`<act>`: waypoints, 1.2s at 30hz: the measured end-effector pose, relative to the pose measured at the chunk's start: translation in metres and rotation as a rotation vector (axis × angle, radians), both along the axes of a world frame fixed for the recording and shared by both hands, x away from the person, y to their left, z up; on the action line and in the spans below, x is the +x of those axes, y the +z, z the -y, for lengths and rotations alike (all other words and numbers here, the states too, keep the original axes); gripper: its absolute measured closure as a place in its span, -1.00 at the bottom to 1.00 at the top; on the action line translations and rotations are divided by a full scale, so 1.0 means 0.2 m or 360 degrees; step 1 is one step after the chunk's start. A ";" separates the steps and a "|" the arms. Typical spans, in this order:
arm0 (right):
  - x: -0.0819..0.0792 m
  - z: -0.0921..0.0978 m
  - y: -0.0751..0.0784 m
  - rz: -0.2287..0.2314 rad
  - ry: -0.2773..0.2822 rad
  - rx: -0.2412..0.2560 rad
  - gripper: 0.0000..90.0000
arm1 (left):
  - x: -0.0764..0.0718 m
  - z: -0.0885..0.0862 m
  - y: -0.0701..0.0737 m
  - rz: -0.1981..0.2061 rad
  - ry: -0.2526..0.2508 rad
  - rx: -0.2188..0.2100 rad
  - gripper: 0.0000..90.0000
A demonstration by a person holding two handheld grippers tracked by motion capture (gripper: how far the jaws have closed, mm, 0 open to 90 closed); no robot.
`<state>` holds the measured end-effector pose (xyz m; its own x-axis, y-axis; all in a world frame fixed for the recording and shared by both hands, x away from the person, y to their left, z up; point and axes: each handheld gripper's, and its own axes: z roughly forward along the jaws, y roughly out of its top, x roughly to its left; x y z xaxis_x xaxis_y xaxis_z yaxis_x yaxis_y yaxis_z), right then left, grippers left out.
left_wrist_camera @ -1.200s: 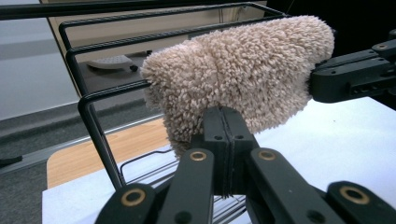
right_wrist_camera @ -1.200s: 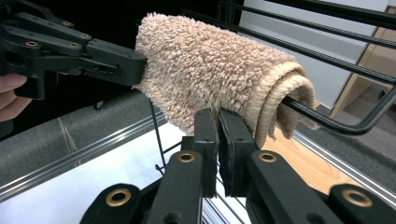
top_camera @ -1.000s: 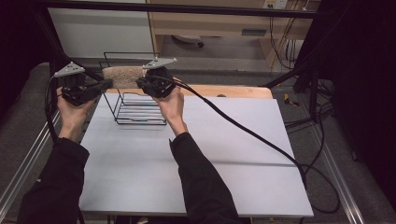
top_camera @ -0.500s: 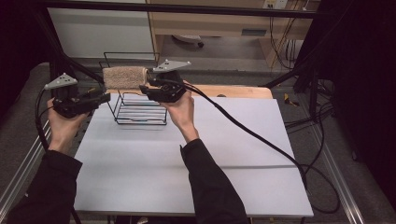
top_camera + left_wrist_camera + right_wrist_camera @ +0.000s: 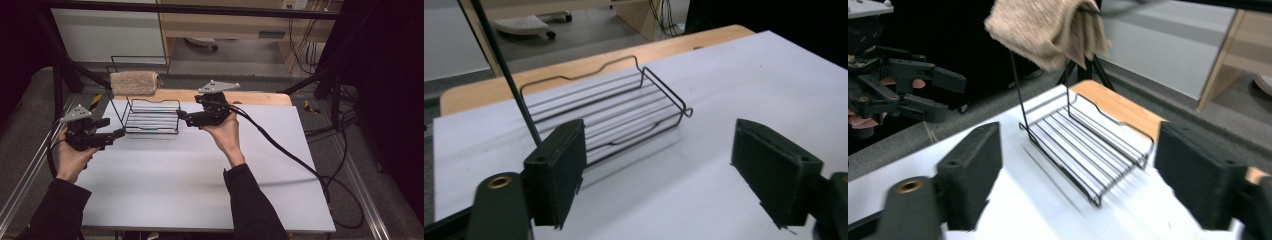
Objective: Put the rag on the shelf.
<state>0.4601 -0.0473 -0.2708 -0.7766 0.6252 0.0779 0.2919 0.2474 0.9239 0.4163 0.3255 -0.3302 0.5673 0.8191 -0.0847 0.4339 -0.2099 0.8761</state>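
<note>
While the folded beige terry towel (image 5: 134, 83) hangs over the top rail of the black wire rack (image 5: 150, 116) at the far left of the white counter (image 5: 210, 190), we judge the draping done and the hands clearing off. Our left hand-held gripper (image 5: 116, 134) hovers near the rack's left side, jaws wide apart and empty; our right hand-held gripper (image 5: 181, 116), just beside its right edge, is likewise spread and empty. Next, we would simply draw both clear without snagging the wire.
</note>
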 end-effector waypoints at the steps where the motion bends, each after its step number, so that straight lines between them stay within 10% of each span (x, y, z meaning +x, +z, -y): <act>1: 0.00 0.03 -0.02 -0.0018 -0.0002 0.0006 -0.71 | -0.01 0.01 -0.02 -0.0010 -0.0006 0.0003 -0.57; 36: -0.30 0.87 -0.68 -0.0316 -0.0112 -0.0061 -1.00 | -0.23 0.18 -0.47 -0.0133 -0.0175 0.0069 -0.79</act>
<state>0.4000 -0.2214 -0.4068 -0.7027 0.6827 0.2000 0.4850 0.2540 0.8368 0.3695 0.2902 -0.4235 0.6465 0.7561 -0.1012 0.4770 -0.2972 0.8271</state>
